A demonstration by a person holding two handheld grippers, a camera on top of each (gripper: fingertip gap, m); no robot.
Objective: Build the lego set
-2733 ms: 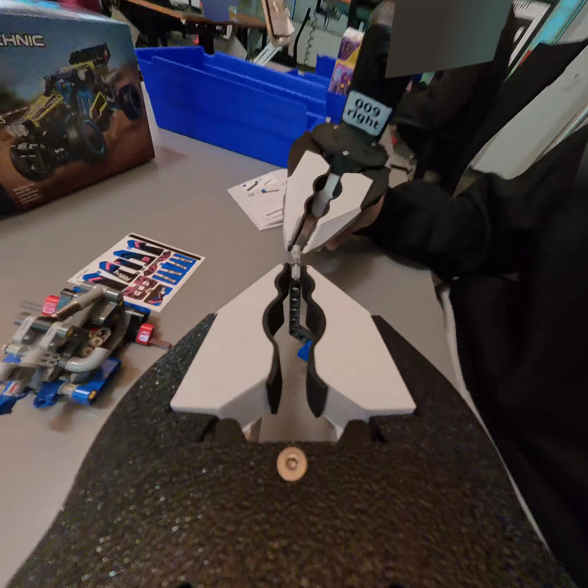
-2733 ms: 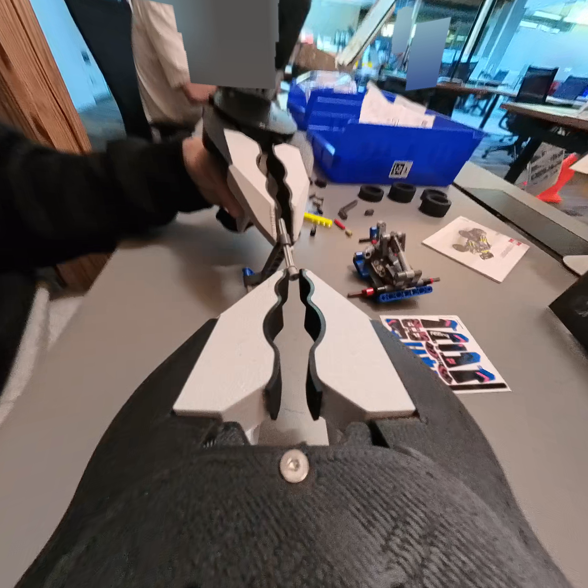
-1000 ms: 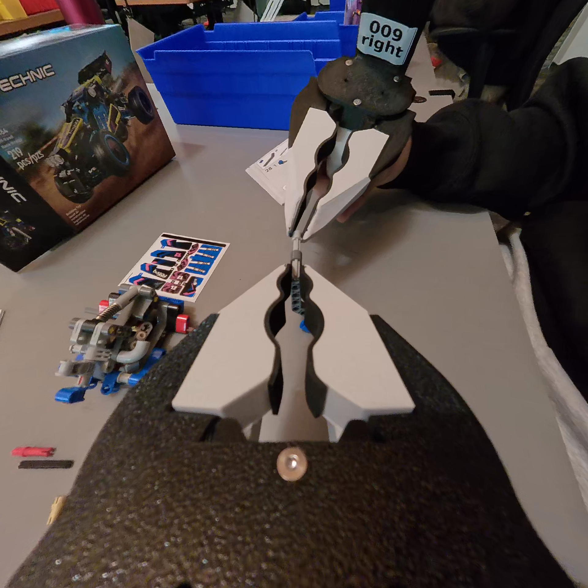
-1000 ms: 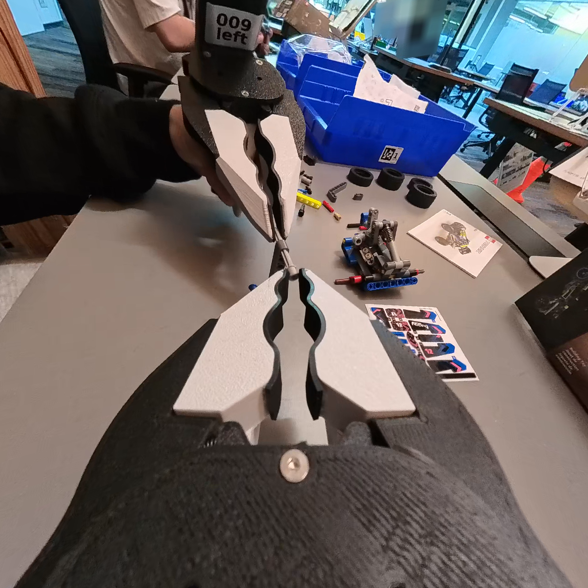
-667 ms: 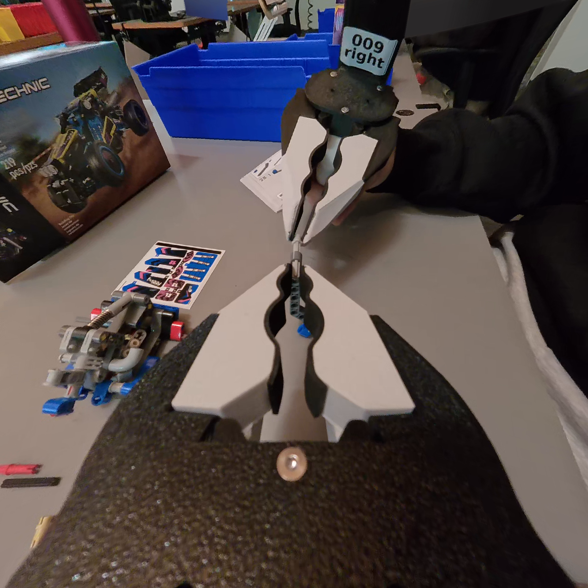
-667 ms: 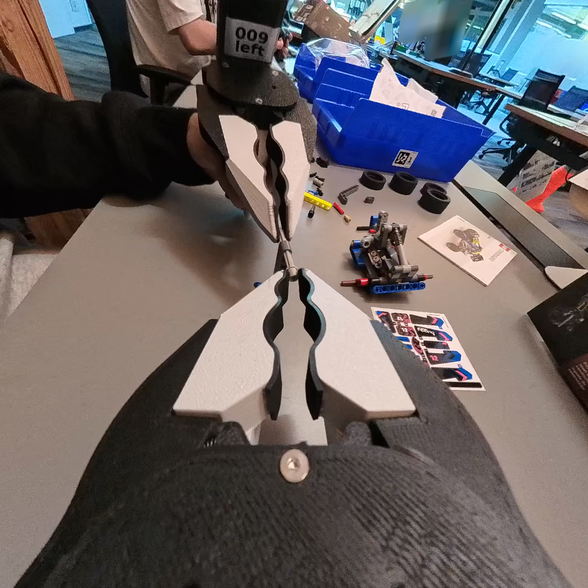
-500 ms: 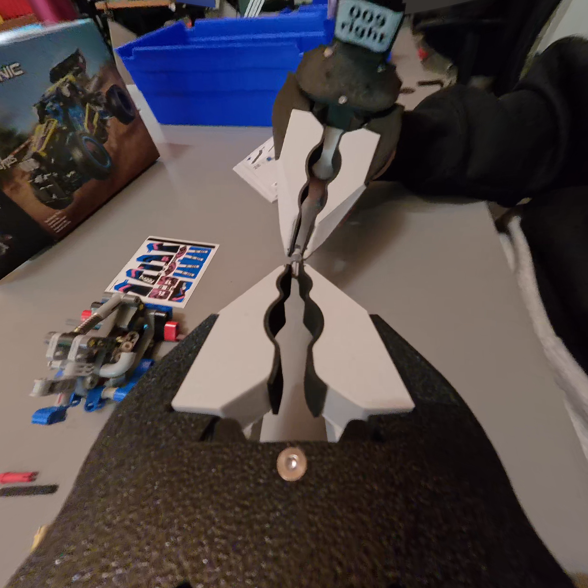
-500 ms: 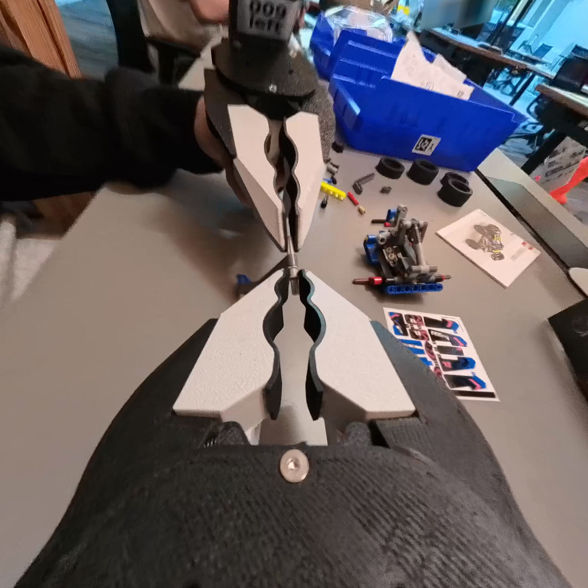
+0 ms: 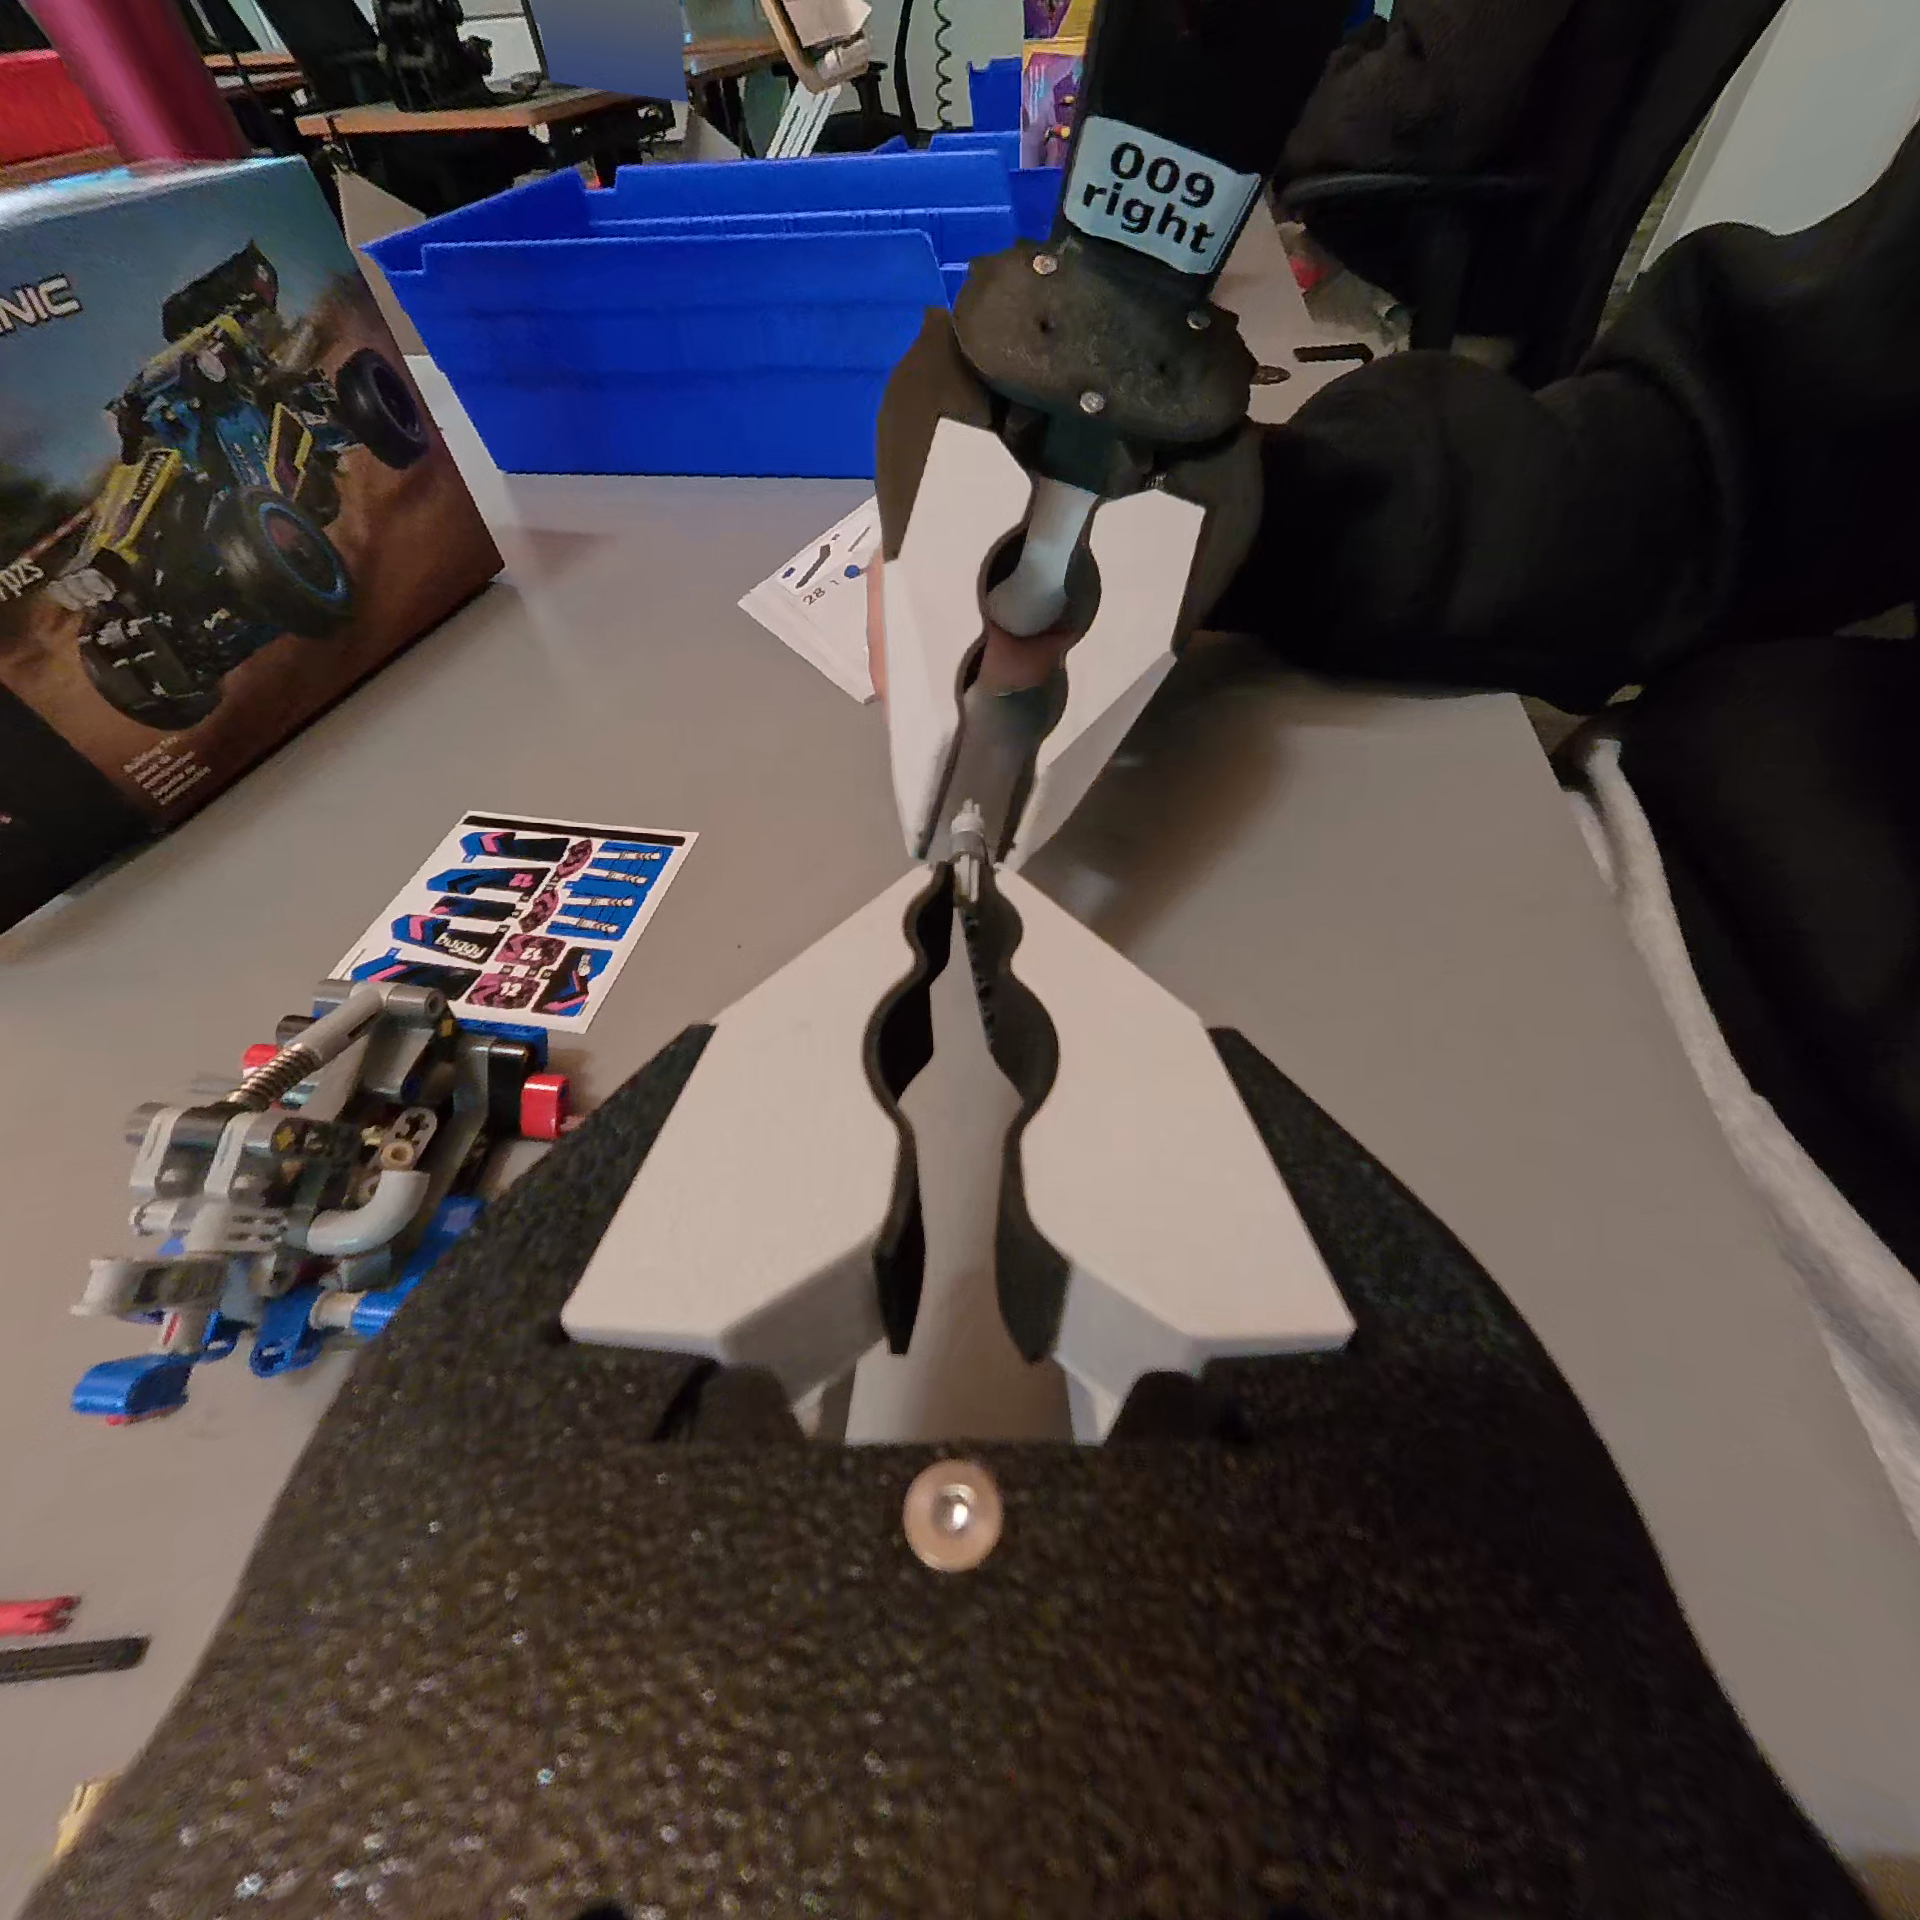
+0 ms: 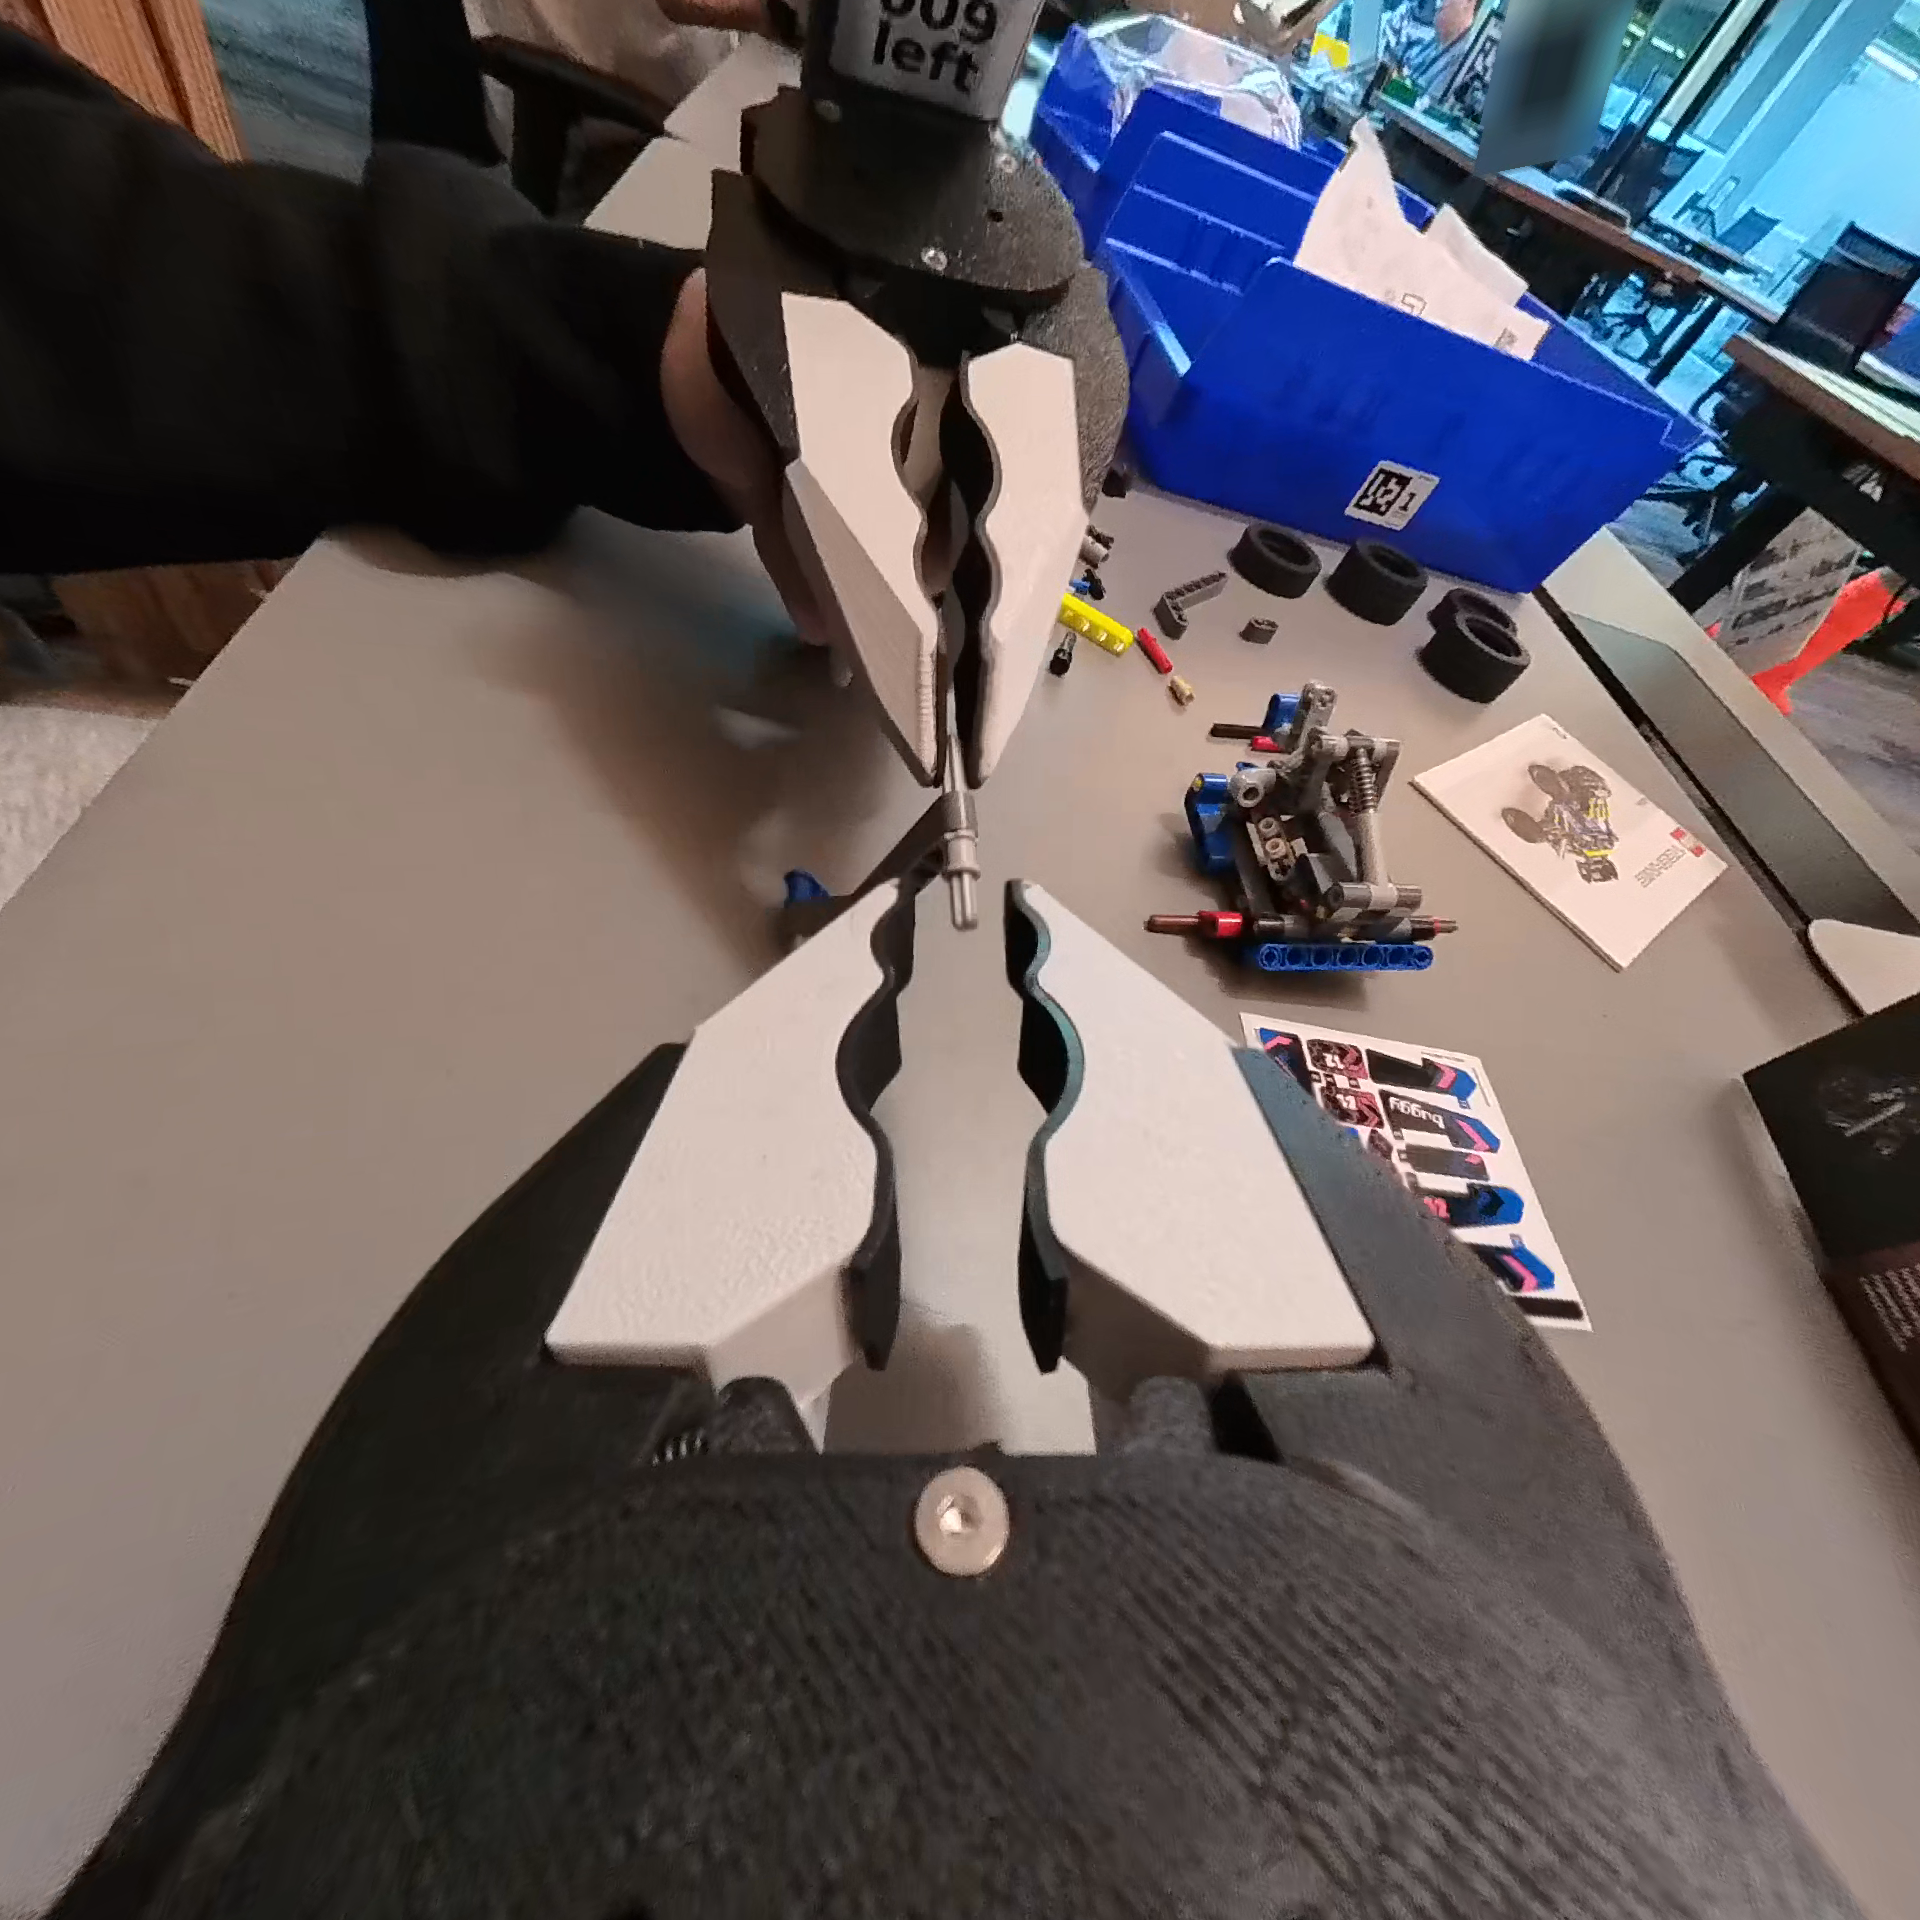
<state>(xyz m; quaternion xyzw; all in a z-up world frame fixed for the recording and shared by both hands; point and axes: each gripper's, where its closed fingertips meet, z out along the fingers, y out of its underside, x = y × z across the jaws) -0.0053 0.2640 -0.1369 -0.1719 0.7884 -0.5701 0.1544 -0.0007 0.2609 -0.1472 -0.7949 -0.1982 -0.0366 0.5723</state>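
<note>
The build looks to me well short of finished. The only assembled piece is a small grey-and-blue chassis (image 10: 1311,844) with a spring on top, sitting on the grey table (image 10: 436,831) beside the sticker sheet (image 10: 1423,1164), whose stickers seem all unpeeled. Four black tyres (image 10: 1377,580) wait loose in front of the blue bin (image 10: 1382,416), and a yellow beam (image 10: 1093,627) and a few small pins lie scattered near them. The instruction booklet (image 10: 1569,836) rests to the side, the set's box (image 9: 197,457) at the table's far end.

Right now the work is on one little sub-part, held in the air between the two tools. The left gripper (image 10: 951,774) is clamped shut on a dark beam with a thin grey axle pin (image 10: 961,852) sticking out of its end. The right gripper (image 10: 961,904) has its jaws parted, the pin's tip between them but untouched. So the pin looks seated; this part, the wheels and the stickers are all left
</note>
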